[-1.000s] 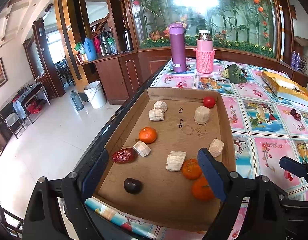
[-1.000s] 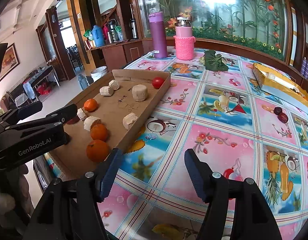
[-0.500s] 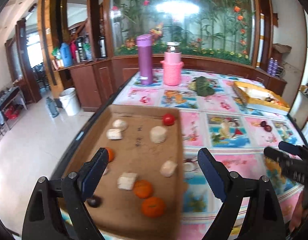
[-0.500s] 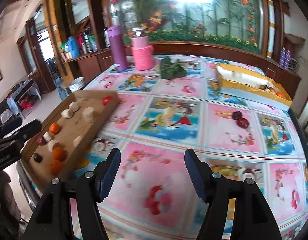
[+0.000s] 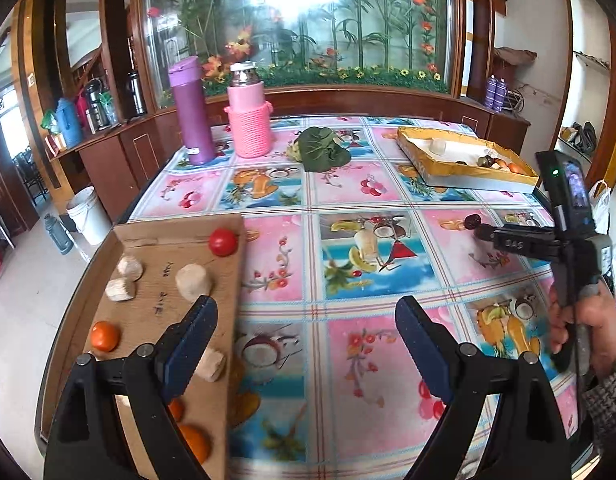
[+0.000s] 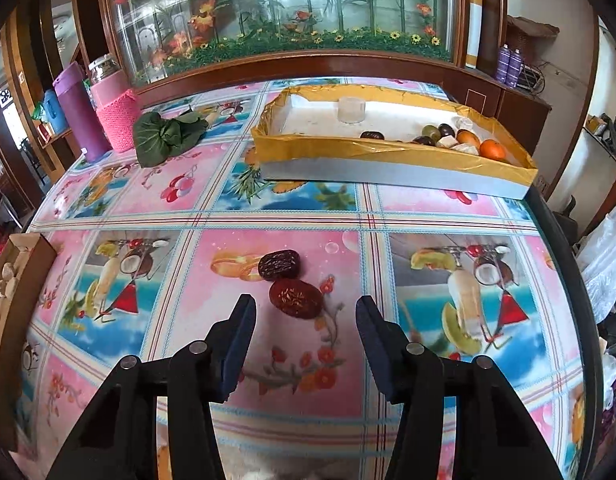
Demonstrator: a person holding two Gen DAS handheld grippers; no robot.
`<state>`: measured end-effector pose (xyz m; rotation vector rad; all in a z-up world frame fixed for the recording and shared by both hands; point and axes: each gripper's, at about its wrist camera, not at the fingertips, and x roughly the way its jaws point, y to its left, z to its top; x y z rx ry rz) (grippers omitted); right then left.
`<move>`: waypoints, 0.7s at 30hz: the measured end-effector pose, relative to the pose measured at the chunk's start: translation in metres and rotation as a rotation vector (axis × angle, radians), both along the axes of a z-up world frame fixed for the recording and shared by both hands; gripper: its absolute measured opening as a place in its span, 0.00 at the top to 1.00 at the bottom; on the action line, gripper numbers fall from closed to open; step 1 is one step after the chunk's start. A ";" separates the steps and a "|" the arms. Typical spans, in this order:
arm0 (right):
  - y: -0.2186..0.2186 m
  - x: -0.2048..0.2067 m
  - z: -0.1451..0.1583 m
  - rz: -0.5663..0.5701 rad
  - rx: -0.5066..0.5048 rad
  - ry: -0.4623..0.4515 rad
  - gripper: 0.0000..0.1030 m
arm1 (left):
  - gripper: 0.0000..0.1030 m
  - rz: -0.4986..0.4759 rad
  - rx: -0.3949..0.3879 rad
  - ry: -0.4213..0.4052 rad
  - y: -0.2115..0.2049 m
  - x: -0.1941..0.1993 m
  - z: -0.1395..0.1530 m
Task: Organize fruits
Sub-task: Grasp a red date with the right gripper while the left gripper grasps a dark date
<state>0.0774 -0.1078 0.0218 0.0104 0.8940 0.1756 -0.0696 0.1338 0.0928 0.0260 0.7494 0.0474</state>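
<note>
Two red dates lie loose on the tablecloth: the near one (image 6: 295, 298) sits just ahead of my open right gripper (image 6: 306, 312), the far one (image 6: 279, 264) touches it behind. A yellow-rimmed white box (image 6: 392, 168) at the back right holds dates, oranges and pale pieces. My left gripper (image 5: 306, 320) is open and empty, above the table by the right edge of a cardboard tray (image 5: 156, 312). That tray holds a red tomato (image 5: 223, 241), oranges (image 5: 105, 336) and pale chunks (image 5: 193, 281). The right gripper (image 5: 484, 233) shows in the left wrist view by a date (image 5: 472, 222).
A purple flask (image 5: 190, 118), a pink flask (image 5: 249, 120) and a green leafy bundle (image 5: 322, 152) stand at the back of the table. The table's right edge (image 6: 568, 264) drops off close by. A white bucket (image 5: 88, 214) stands on the floor at left.
Both grippers have swung right, away from the cardboard tray. The right gripper has moved forward and down to the two loose dates. Both stay open.
</note>
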 end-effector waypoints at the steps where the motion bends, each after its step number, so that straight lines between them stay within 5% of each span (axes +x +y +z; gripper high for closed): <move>1: 0.004 0.004 -0.005 0.004 0.000 0.009 0.50 | 0.13 -0.004 -0.005 0.006 -0.001 0.006 0.000; 3: 0.008 0.009 -0.011 0.015 -0.005 0.009 0.68 | 0.13 -0.024 -0.022 0.023 -0.007 0.021 -0.001; 8: -0.003 -0.001 -0.004 0.015 0.069 -0.004 0.67 | 0.13 -0.115 -0.057 0.069 -0.042 0.062 -0.009; 17: -0.047 -0.047 0.015 -0.062 0.120 -0.103 0.67 | 0.14 -0.367 0.007 0.142 -0.150 0.142 -0.044; 21: -0.063 -0.042 0.013 -0.099 0.182 -0.091 0.67 | 0.38 -0.428 0.020 0.193 -0.179 0.169 -0.062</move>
